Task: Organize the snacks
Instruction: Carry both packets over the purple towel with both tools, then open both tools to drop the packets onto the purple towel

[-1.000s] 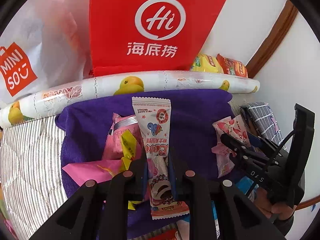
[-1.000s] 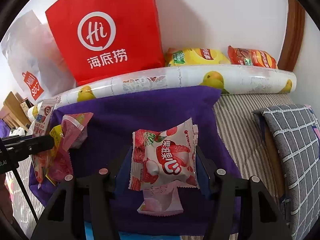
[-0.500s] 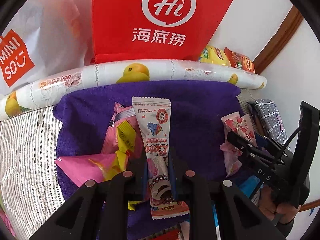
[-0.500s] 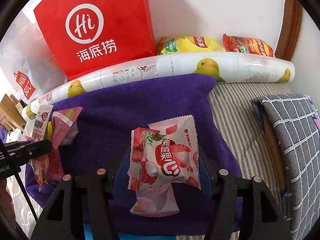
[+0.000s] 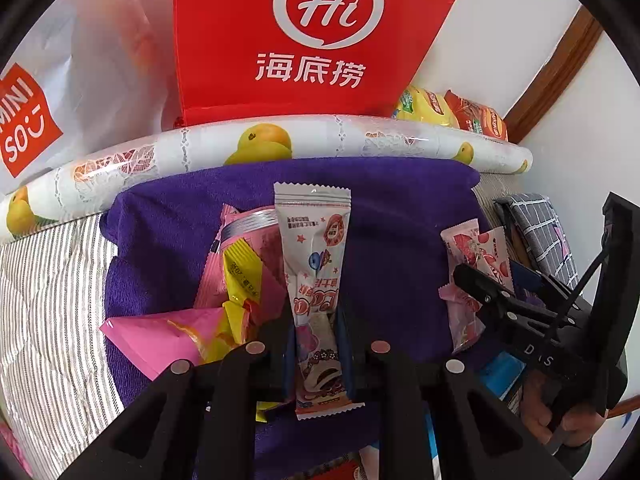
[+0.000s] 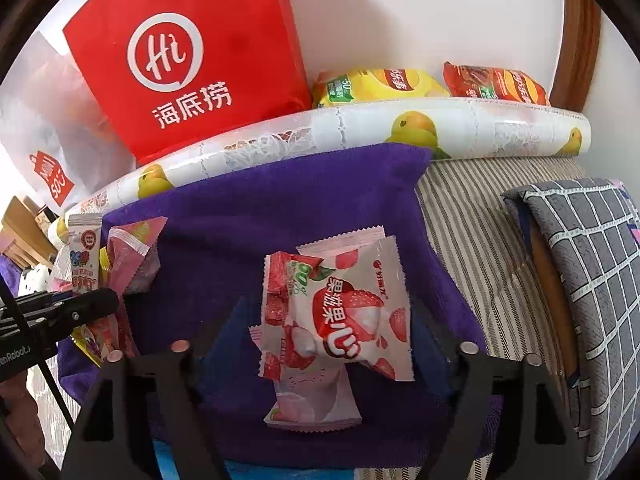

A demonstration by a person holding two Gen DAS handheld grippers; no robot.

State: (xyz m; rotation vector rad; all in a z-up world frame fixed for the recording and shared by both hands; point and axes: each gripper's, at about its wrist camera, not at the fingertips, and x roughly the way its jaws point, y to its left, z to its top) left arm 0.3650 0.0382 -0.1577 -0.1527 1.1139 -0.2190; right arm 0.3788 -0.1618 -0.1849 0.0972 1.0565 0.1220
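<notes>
Left gripper [image 5: 316, 330] clenched on a long pink-and-white snack stick [image 5: 314, 276], held lengthwise above the purple towel [image 5: 400, 200]. Right gripper [image 6: 328, 332]: jaws spread wide, 1 on each side of the strawberry snack packet [image 6: 344, 312]; contact cannot be told. A pink packet [image 6: 316, 400] lies under it. 2 chip bags [image 6: 376, 82] sit behind the fruit-print roll [image 6: 360, 128].

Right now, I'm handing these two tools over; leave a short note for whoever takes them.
Left tool: shut on the long wafer packet, held above the purple towel.
Right tool: open, around the strawberry candy packets lying on the towel.
Pink and yellow packets are piled on the towel's left.
Left to do: place the wafer, then grip the strawberry packets.
</notes>
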